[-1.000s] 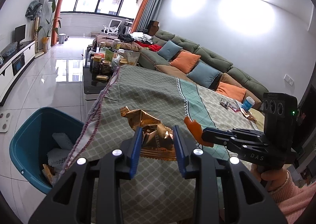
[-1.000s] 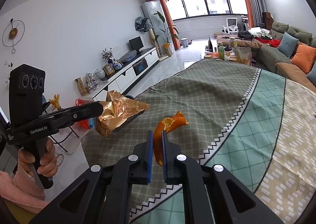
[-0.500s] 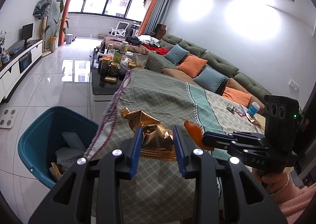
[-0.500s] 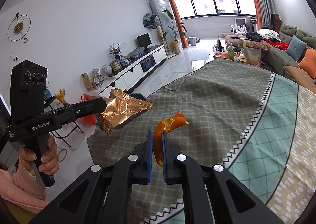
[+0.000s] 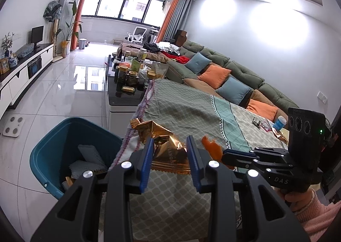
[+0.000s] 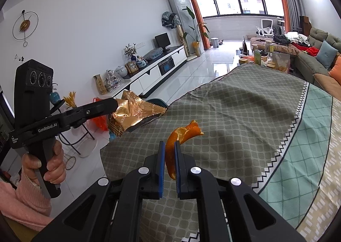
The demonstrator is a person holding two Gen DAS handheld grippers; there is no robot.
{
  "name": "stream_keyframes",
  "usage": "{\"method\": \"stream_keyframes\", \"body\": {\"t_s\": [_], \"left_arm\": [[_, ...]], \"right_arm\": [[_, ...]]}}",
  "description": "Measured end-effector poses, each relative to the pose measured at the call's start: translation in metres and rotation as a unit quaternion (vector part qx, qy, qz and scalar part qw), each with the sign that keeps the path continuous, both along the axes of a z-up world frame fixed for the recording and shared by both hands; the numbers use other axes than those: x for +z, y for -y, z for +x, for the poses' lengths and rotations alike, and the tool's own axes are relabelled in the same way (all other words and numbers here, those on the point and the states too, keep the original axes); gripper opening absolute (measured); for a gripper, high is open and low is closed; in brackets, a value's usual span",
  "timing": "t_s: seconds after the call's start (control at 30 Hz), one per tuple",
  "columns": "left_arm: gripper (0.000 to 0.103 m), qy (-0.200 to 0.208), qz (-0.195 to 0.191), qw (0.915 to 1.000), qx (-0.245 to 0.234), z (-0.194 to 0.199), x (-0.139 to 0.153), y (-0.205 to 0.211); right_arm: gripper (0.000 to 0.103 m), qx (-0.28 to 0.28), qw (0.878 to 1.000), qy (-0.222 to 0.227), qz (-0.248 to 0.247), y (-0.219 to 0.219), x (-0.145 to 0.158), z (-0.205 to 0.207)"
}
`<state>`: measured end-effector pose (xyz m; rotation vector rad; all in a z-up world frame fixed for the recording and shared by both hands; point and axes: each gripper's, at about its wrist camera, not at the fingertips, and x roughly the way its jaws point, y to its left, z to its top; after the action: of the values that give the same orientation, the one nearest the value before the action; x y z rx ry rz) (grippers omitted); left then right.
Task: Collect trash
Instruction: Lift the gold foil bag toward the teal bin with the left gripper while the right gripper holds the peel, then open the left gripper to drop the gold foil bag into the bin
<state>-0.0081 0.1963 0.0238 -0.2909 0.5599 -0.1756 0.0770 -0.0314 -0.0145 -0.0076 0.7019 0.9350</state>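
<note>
My left gripper [image 5: 169,142] is shut on a crumpled gold snack wrapper [image 5: 166,148], held above the near left corner of the cloth-covered table [image 5: 191,111]. In the right wrist view the same wrapper [image 6: 132,114] sticks out of the left gripper [image 6: 116,104]. My right gripper [image 6: 169,146] is shut on a curled strip of orange peel [image 6: 183,133], also above the table. The peel [image 5: 210,147] shows beside the wrapper in the left wrist view. A teal bin [image 5: 53,141] with some trash inside stands on the floor, just left of the table corner.
A person's hands in pink sleeves [image 6: 27,197] hold both grippers. A glass coffee table [image 5: 125,94] crowded with jars lies beyond the table, a green sofa [image 5: 234,75] along the right. More wrappers and a small blue tub [image 5: 279,122] sit at the table's far right.
Both grippers have drifted left toward the table's corner with their loads still held. The teal bin now shows closer beside the wrapper.
</note>
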Motion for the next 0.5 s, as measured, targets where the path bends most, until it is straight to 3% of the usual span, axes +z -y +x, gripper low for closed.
{"method": "stream_keyframes", "body": {"t_s": [0.5], "left_arm": [[0.032, 0.006, 0.001, 0.9997, 0.023, -0.005, 0.005, -0.015]], "right_arm": [[0.009, 0.016, 1.000, -0.001, -0.004, -0.017, 0.002, 0.002]]}}
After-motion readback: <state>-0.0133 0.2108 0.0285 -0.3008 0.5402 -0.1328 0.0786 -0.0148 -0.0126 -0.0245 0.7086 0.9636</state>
